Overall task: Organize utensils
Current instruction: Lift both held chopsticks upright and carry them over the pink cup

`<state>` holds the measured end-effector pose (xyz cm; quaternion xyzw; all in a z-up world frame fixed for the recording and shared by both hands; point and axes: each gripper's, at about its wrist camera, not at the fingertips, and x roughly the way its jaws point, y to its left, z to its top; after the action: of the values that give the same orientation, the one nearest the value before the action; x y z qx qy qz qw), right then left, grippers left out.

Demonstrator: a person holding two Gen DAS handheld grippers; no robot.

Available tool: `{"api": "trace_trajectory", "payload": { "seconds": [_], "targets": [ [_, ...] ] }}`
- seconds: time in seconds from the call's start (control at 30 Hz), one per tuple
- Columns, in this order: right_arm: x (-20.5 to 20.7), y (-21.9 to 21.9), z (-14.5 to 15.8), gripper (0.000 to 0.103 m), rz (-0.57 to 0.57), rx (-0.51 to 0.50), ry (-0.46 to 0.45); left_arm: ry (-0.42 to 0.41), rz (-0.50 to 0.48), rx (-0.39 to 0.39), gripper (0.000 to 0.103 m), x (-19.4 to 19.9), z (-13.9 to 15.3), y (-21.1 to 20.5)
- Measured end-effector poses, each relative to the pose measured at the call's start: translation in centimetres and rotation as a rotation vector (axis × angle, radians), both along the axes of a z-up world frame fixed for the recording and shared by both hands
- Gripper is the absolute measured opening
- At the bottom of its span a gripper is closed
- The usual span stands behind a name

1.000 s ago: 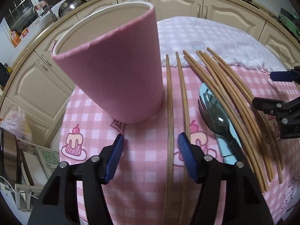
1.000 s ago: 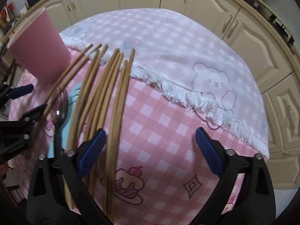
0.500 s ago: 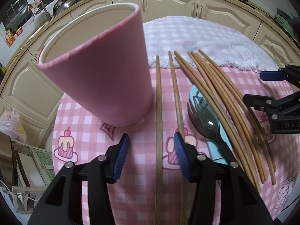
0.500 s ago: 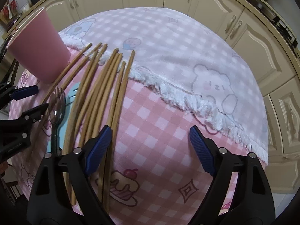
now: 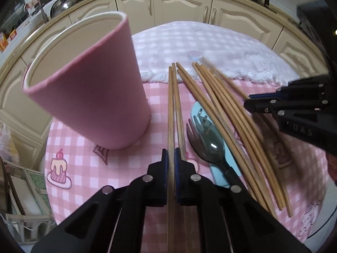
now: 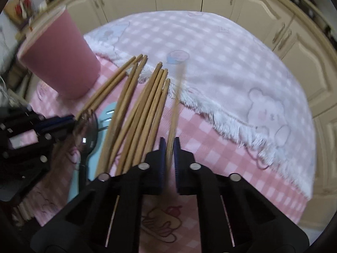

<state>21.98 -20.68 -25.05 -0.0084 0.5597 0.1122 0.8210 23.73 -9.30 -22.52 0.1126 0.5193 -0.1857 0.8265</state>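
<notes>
A pink cup [image 5: 90, 88] stands upright on the pink checked cloth, also in the right wrist view [image 6: 60, 57]. My left gripper [image 5: 172, 158] is shut on a pair of wooden chopsticks [image 5: 173, 105] lying right of the cup. My right gripper [image 6: 169, 147] is shut on one wooden chopstick [image 6: 175, 103], blurred and tilted off the cloth. Several more chopsticks [image 6: 143, 109] lie fanned between the grippers, also in the left wrist view [image 5: 227, 113]. A dark fork and spoon [image 5: 207, 145] lie on a light blue utensil [image 5: 223, 168].
A white fringed cloth [image 6: 231, 67] covers the far half of the round table. Cream kitchen cabinets [image 5: 181, 6] curve behind it. The right gripper's body [image 5: 294, 107] shows at the right of the left wrist view.
Both grippers have closed. The left shut on the two leftmost chopsticks, bringing them together. The right shut on the rightmost chopstick and moved it away from the bundle.
</notes>
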Motion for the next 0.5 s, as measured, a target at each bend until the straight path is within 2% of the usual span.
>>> {"api": "trace_trajectory", "payload": {
  "seconds": [0.2, 0.33, 0.5],
  "targets": [
    [-1.1, -2.5, 0.2, 0.006, -0.074, 0.171, -0.055, -0.052, -0.001, -0.084, 0.005, -1.7, 1.9, 1.7],
    [-1.7, -3.5, 1.8, 0.006, -0.107, 0.304, -0.12, -0.112, -0.022, -0.14, 0.005, -3.0, 3.7, 2.0],
    [-2.8, -3.0, 3.9, 0.006, -0.112, 0.373, -0.228, -0.212, -0.025, -0.214, 0.005, -4.8, 6.5, 2.9]
  ]
}}
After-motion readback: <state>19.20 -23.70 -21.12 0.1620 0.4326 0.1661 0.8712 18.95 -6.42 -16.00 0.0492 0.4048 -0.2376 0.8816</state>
